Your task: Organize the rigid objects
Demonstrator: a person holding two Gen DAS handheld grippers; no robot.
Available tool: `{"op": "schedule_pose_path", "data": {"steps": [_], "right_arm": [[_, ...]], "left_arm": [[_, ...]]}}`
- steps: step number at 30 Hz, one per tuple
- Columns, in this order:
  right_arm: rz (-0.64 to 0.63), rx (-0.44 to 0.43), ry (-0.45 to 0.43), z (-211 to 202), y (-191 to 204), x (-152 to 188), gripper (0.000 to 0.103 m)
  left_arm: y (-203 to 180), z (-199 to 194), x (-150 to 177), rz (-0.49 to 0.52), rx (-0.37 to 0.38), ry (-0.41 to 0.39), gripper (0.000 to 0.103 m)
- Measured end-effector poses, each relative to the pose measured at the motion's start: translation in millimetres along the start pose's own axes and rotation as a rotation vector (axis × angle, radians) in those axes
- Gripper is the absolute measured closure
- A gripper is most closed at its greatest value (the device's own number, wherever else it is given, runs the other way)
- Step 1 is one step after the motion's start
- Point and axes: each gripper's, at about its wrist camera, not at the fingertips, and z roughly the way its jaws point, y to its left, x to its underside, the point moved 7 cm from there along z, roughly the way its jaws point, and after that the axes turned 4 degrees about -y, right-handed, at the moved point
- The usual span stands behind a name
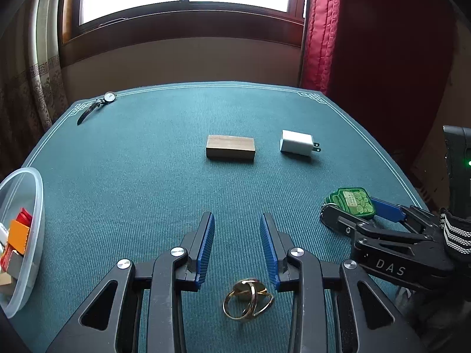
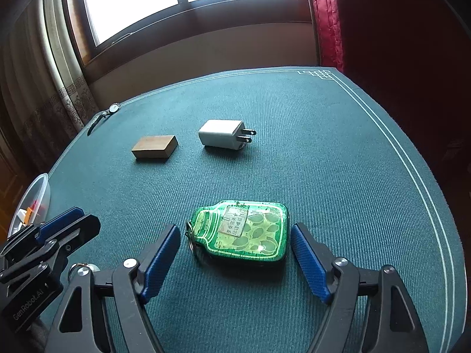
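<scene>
Right tongs [image 2: 235,260] spread wide, straddling the flat green jar-shaped keychain tag [image 2: 244,229] on the green-felt bench [image 2: 338,161], its long axis crossing the gap. Left tongs [image 1: 237,248] gape empty over tangled brass rings [image 1: 248,298].

A table [image 1: 147,176] covered in teal ribbed cloth (white border lines) is shown. On it are seen a wooden block [image 1: 230,146], a white charger [image 1: 297,142], a wristwatch [image 1: 100,104], a green jar-shaped keychain [image 2: 245,231], interlocked gold rings [image 1: 248,299] and a clear plastic bowl [image 1: 35,206] at the left edge.
</scene>
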Motion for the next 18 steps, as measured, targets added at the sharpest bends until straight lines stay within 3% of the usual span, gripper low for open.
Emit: {"op": "schedule_pose_path", "data": {"steps": [1, 6, 12, 18], "right_arm": [[0.004, 0.004, -0.003, 0, -1, 0, 0.031], [0.008, -0.003, -0.006, -1, -4, 0, 0.032], [0.01, -0.008, -0.006, -2, -5, 0, 0.032], [0.011, -0.01, -0.006, -2, -6, 1, 0.032]], "left_arm": [[0, -1, 1, -0.003, 0.001, 0.002, 0.07], [9, -13, 9, -0.02, 0.009, 0.013, 0.069], [17, -27, 23, -0.036, 0.027, 0.041, 0.054], [4, -35, 34, -0.028, 0.088, 0.069, 0.052]]}}
